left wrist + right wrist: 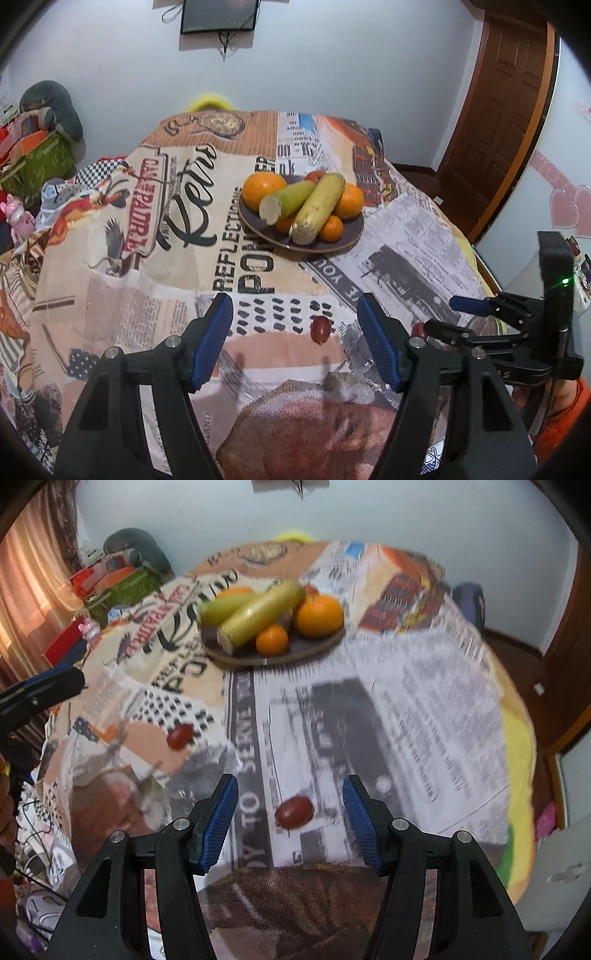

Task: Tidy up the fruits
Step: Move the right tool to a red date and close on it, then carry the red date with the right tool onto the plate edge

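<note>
A dark round plate [347, 236] [317, 646] holds oranges [263, 190] [319, 616], two corn cobs [318, 206] [260, 614] and a red fruit at the back. Two small red cherry tomatoes lie on the printed tablecloth. My left gripper [295, 339] is open, with one tomato [320, 329] [180, 735] between its fingertips on the cloth. My right gripper [290, 821] [439, 317] is open, with the other tomato [294, 811] [419, 329] between its fingertips. Neither tomato is gripped.
The round table has a newspaper-print cloth [147, 258] [424, 701]. Boxes and a grey cushion [55, 110] stand at the left. A brown door [506, 122] is at the right and a dark wall panel [219, 14] hangs on the far wall.
</note>
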{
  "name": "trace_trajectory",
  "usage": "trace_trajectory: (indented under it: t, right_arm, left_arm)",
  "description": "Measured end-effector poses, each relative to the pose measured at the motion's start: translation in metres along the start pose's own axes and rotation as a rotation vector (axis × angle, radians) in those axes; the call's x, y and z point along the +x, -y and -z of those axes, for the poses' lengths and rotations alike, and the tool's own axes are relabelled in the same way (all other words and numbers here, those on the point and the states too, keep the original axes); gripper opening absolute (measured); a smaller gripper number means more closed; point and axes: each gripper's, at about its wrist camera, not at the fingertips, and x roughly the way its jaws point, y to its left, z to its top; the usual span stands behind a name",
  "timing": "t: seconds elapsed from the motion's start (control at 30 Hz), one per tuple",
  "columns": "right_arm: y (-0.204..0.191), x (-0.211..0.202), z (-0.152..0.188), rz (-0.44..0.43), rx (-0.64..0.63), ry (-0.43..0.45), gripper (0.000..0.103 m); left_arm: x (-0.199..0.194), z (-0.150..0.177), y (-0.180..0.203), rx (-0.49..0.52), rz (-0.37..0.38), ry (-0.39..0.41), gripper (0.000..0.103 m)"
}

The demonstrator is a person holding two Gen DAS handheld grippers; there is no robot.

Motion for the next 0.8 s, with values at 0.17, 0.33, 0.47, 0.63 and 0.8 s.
trace_trajectory:
  t: [0.17, 0.33, 0.47, 0.63, 0.8]
  right_arm:
    - [0.004, 0.017, 0.011, -0.029, 0.027, -0.062, 0.040]
    - [0.007, 0.024, 0.018, -0.044, 0.026, -0.081, 0.026]
    - [0.011, 0.021, 0.018, -0.058, 0.037, -0.062, 0.023]
    - [0.012, 0.014, 0.013, -0.059, 0.036, -0.031, 0.022]
    - [0.009, 0.010, 0.002, -0.058, 0.024, -0.003, 0.022]
  left_arm:
    - [0.018, 0.008, 0.003, 0.006, -0.001, -0.039, 0.069]
    - [0.037, 0.014, 0.007, 0.029, -0.003, -0.082, 0.068]
    - [0.051, 0.019, 0.010, 0.051, 0.005, -0.119, 0.060]
    - [0.070, 0.026, 0.015, 0.073, 0.031, -0.175, 0.045]
    - [0.090, 0.027, 0.018, 0.078, 0.057, -0.222, 0.036]
